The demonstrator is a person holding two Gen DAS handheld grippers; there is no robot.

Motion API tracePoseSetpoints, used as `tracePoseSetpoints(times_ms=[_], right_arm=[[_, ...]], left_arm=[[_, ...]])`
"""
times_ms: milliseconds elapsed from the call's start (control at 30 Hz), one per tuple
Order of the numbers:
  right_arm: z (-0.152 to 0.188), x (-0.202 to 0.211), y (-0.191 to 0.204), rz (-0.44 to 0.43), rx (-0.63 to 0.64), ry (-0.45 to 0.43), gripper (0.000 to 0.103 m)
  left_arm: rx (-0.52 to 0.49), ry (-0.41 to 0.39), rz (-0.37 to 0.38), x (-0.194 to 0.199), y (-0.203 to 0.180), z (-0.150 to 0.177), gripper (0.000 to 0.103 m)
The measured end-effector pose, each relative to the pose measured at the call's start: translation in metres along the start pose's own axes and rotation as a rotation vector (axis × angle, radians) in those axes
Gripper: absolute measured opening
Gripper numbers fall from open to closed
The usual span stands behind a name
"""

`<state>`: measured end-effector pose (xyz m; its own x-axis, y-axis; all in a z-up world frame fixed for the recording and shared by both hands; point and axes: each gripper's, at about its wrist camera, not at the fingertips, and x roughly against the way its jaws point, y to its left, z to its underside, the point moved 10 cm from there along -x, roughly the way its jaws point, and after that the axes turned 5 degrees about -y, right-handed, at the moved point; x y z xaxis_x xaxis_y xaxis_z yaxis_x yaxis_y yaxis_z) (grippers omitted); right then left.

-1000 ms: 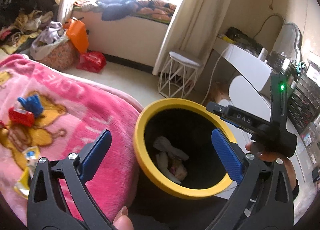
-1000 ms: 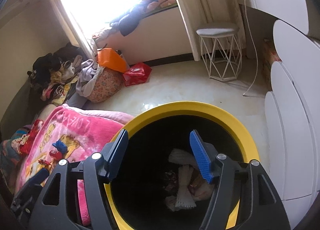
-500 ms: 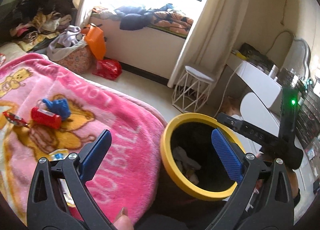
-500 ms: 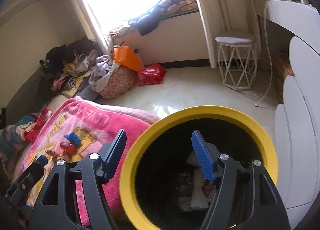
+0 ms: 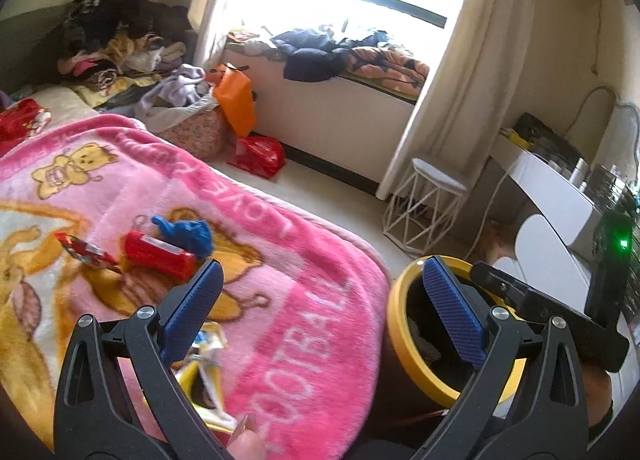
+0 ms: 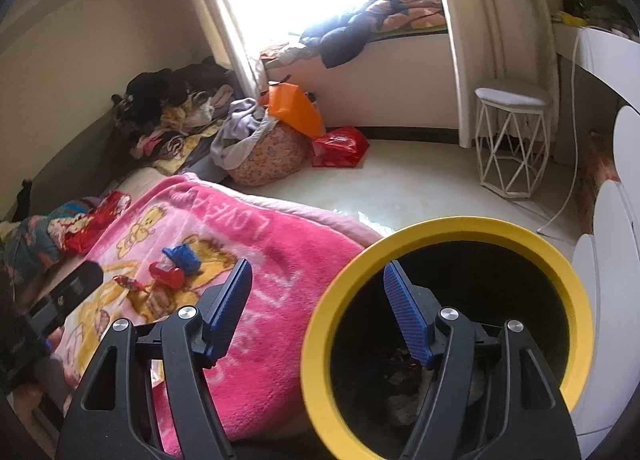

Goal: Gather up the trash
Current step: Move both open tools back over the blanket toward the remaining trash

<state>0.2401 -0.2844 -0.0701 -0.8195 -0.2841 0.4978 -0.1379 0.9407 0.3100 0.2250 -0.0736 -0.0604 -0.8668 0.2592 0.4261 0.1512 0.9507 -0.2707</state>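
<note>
Left gripper (image 5: 320,308) spread over blanket (image 5: 304,268), right gripper (image 6: 320,312) gaping

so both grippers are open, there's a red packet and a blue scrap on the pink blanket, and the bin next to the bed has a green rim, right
Not quite: the bin's rim is yellow, not green, as the right wrist view shows plainly. The rest holds: the left gripper and right gripper are both open, and the red packet and blue scrap lie on the pink blanket.

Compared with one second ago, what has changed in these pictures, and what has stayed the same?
Both claws swung left, away from the yellow bin and toward the pink blanket. The left claw now faces the red wrapper and blue scrap; the right claw straddles the bin's rim. Nothing was gripped or released. Both claws stay open and empty, and the trash lies unmoved.
</note>
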Motion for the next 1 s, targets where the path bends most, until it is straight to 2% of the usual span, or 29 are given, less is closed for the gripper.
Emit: tracePoseSetpoints(times_ms=[467,1000], right_arm=[[0.021,-0.015,0.068,-0.094,0.104,0.050,0.067],[0.063,-0.030,0.144,-0.190,0.236,0.130,0.070]], left_arm=[[0.016,-0.024,-0.079,0.000,0.054,-0.012,0.092],[0.014,-0.011,-0.164,-0.002,0.115,-0.018,0.092]])
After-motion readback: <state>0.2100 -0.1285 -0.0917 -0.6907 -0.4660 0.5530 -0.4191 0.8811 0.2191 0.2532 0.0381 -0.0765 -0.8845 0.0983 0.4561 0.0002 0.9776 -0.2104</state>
